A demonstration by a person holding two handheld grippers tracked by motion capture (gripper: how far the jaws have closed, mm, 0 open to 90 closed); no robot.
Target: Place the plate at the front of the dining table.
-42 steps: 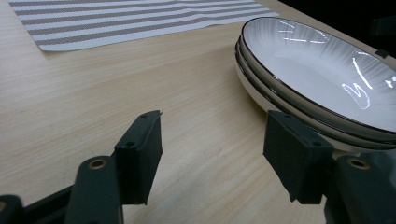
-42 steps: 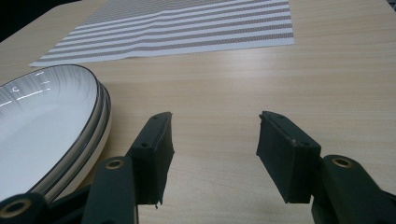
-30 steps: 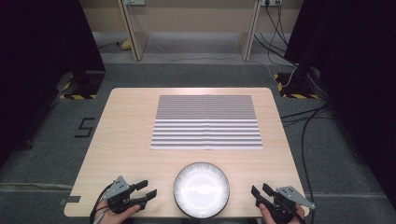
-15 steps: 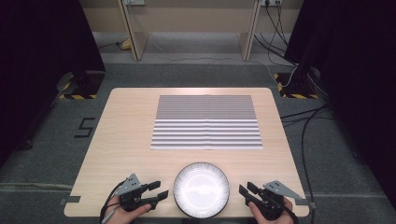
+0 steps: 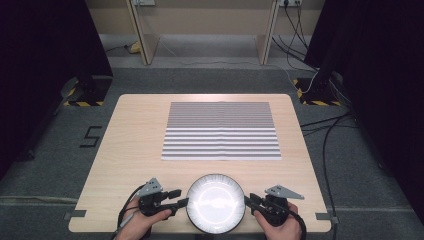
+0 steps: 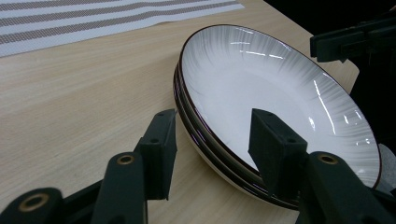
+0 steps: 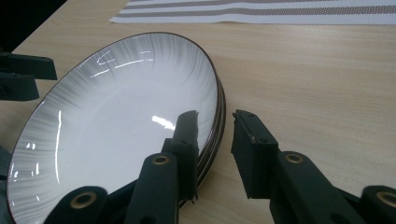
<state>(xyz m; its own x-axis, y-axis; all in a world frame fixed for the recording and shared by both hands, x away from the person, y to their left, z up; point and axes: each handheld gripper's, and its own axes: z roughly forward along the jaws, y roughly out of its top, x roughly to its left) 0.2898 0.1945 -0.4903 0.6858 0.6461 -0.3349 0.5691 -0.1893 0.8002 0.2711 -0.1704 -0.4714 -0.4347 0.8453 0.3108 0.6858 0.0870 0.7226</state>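
Over the last second both tools had come in from the two sides toward the plates (image 5: 215, 203), which sat stacked at the middle of the bench's (image 5: 135, 135) near edge. The left tool (image 5: 180, 197) now straddled the stack's left rim: in the left gripper view one pad (image 6: 161, 154) stood outside the rim and the other (image 6: 273, 149) over the top plate's bowl. Its jaws had just been closing, with the rim between them, but they were still open, a clear gap showing on each side. The right tool (image 5: 251, 202) had done the same at the right rim; its jaws had just been closing too, further than the left's. In the right gripper view the inner pad (image 7: 187, 140) lay close against the top plate while the outer pad (image 7: 250, 149) still stood off the rim, so this tool was open as well, not yet pinching.

By my reading this was the start of a two-sided lift, probably toward the striped mat (image 5: 221, 131) lying at the bench's centre, well apart from the plates.

The top plate was empty, white with a dark rim and shiny. At least two plates showed in the stack. Nothing lay on the mat
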